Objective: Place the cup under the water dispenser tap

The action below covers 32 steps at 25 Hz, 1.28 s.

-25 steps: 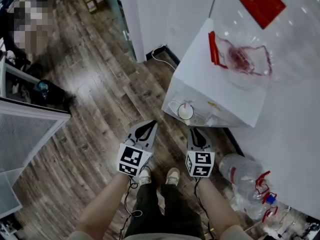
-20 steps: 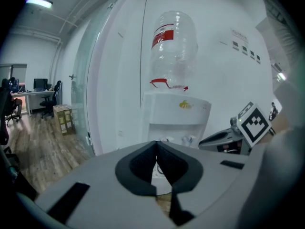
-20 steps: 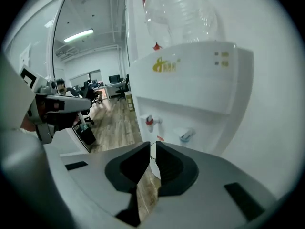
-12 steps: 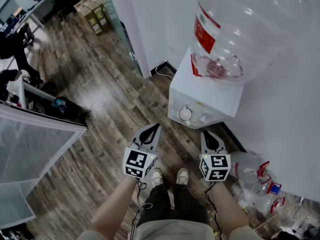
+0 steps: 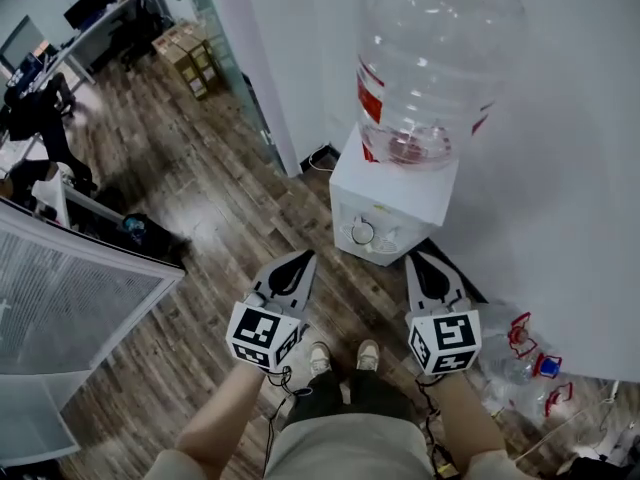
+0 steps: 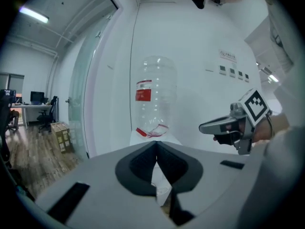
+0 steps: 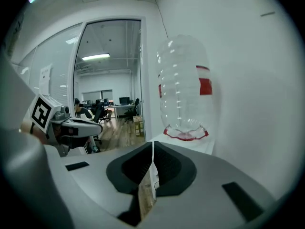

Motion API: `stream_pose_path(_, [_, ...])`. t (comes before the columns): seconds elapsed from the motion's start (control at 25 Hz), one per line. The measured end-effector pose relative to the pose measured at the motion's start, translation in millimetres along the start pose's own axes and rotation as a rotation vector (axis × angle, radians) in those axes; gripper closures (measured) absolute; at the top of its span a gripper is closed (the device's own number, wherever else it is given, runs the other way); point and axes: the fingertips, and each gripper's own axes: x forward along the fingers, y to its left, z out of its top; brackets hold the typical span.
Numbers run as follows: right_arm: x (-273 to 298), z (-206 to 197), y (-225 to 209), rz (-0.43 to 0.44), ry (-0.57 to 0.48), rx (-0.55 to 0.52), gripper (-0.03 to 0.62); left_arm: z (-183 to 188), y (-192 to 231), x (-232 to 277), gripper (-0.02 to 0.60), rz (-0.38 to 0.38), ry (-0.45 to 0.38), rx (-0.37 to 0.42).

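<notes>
Cup: the cup (image 5: 362, 233) is small and white, and only its round rim shows, seen from above.
Cup's place: it stands at the front of the water dispenser (image 5: 395, 193), low against its white face. It is well apart from both grippers.
Dispenser: a white box on the wooden floor (image 5: 220, 198), against the white wall.
Big bottle: the big bottle (image 5: 430, 68) is clear plastic with a red label and sits neck down on the dispenser. I cannot tell any water level in it.
Floor bottles: crumpled clear bottles (image 5: 525, 353) with red and blue caps lie beside the wall, at the person's right.
Boxes: cardboard boxes (image 5: 185, 53) are stacked by the glass partition; their contents are hidden.
Left gripper: the left gripper (image 5: 306, 257) has its jaws together with nothing between them.
Right gripper: the right gripper (image 5: 413, 259) has its jaws closing, with only a thin slit left and nothing in it.
Head view only: the cup's rim, the floor bottles and the person's shoes.
Gripper views only: the big bottle from the side, upright and full height. Each gripper view shows the other gripper. The right gripper view also looks through a doorway to desks with people seated.
</notes>
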Motion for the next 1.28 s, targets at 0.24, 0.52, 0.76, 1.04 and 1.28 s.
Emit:
stream_pose_path(0.24, [-51,54,16,0.009,-0.07,-0.019,0.588,61,-18,-40,0.575,-0.001,-0.084,0.029])
stream_pose_path(0.52, [-106,98,42,0.064,-0.133,-0.071,0.588,108,-47,-90,0.575,0.033,-0.143,0.133])
stream_pose_path(0.76, [-137,126,56,0.11,-0.184,-0.091,0.588,127,-75,-112,0.575,0.011,-0.169,0.197])
stream_pose_path(1.04, [-153,139,78,0.184,-0.213,-0.098,0.588,134,-88,-130,0.575,0.016,-0.18,0.16])
stream_pose_path(1.28, [-154,146,84,0.198,-0.225,-0.123,0.588,138,-83,-135,0.575,0.022,-0.173,0.18])
